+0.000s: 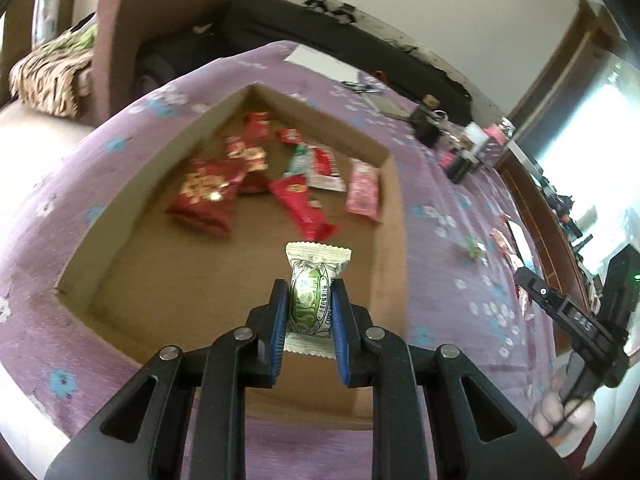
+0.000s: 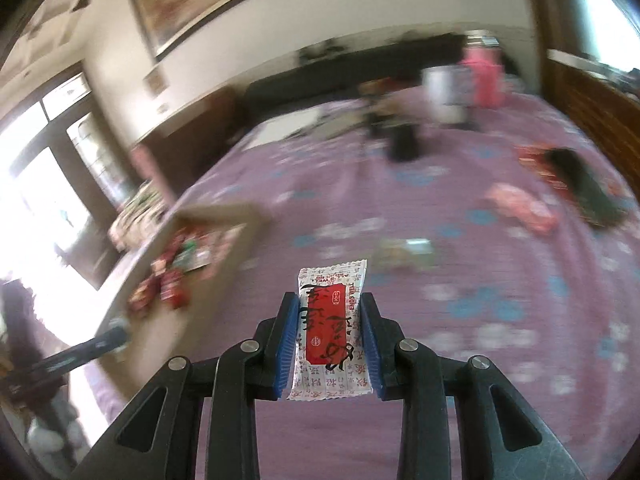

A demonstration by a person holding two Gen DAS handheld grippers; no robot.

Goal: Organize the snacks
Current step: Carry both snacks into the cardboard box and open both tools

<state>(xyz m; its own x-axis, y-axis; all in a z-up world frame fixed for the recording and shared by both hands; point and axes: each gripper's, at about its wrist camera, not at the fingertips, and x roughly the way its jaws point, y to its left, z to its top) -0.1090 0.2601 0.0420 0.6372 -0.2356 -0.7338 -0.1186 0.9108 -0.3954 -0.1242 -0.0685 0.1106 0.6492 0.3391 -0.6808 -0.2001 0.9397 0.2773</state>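
Note:
My left gripper (image 1: 310, 294) is shut on a green and white snack packet (image 1: 314, 292) and holds it above the near part of an open cardboard box (image 1: 152, 172). The box holds several red and pink snack packets (image 1: 208, 196). My right gripper (image 2: 330, 304) is shut on a red and white snack packet (image 2: 330, 328) above the purple flowered tablecloth (image 2: 480, 300). The box shows at the left in the right wrist view (image 2: 216, 216). The right gripper shows at the right edge of the left wrist view (image 1: 568, 312).
Loose snacks lie on the cloth: a pink packet (image 2: 520, 204), a dark one (image 2: 580, 184) and a small pale one (image 2: 404, 254). Jars and a pink container (image 2: 484, 76) stand at the far side. A chair (image 1: 116, 40) stands beyond the table's left end.

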